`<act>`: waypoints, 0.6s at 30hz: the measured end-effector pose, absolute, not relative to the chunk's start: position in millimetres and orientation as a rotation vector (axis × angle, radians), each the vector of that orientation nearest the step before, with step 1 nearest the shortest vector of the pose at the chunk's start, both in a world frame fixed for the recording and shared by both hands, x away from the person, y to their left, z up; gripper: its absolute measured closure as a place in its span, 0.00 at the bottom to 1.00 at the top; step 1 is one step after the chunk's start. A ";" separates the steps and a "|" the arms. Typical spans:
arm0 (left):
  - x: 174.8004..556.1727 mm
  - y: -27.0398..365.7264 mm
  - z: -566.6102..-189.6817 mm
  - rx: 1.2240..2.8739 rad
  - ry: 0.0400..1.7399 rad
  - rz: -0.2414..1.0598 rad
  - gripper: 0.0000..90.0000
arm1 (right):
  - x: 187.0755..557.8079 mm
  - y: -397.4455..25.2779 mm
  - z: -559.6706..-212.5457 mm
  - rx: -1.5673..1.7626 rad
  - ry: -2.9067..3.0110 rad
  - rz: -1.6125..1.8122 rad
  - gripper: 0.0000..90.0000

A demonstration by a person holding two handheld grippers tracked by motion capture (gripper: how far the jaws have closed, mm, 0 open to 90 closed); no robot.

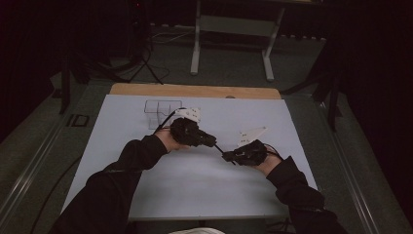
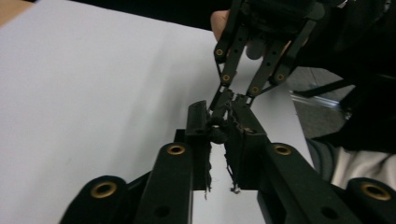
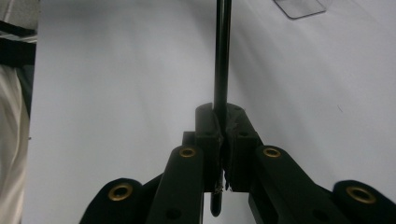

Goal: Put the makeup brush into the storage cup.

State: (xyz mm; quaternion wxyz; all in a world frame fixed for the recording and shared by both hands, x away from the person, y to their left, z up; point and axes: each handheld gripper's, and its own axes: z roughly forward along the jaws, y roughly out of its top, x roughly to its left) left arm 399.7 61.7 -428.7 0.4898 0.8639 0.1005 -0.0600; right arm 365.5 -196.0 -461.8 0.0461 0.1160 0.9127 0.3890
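A thin black rod (image 1: 220, 148) spans the short gap between my two grippers over the middle of the white table (image 1: 146, 185). My right gripper (image 3: 223, 122) is shut on the rod (image 3: 222, 56), which runs straight up out of its jaws, with a short end sticking out below. In the left gripper view, my left gripper (image 2: 217, 134) has its jaws closed against the rod's rounded black end (image 2: 217, 132). The right gripper (image 2: 229, 99) comes down from the top there, its tips almost touching my left jaws. From above, the left gripper (image 1: 209, 141) and right gripper (image 1: 228, 156) meet tip to tip.
A clear plastic compartment box (image 1: 162, 110) stands at the back left of the table, and its corner (image 3: 299, 7) shows in the right gripper view. A wooden strip (image 1: 195, 90) edges the far side. A metal stand (image 1: 234, 29) is on the floor beyond.
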 end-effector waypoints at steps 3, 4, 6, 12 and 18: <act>399.1 59.1 -427.4 2.118 0.223 -0.154 0.95 | 365.1 -195.2 -463.0 0.344 2.788 1.177 0.95; 399.0 58.5 -427.1 2.128 0.218 -0.152 0.95 | 364.8 -194.5 -464.0 0.336 2.790 1.174 0.95; 399.9 57.1 -426.1 2.137 0.220 -0.167 0.95 | 364.3 -194.1 -465.4 0.337 2.795 1.167 0.95; 401.2 56.9 -422.5 2.144 0.215 -0.163 0.96 | 366.3 -195.5 -464.3 0.381 2.793 1.199 0.93; 401.2 59.9 -416.3 2.167 0.213 -0.124 0.96 | 367.9 -196.5 -466.3 0.411 2.809 1.187 0.84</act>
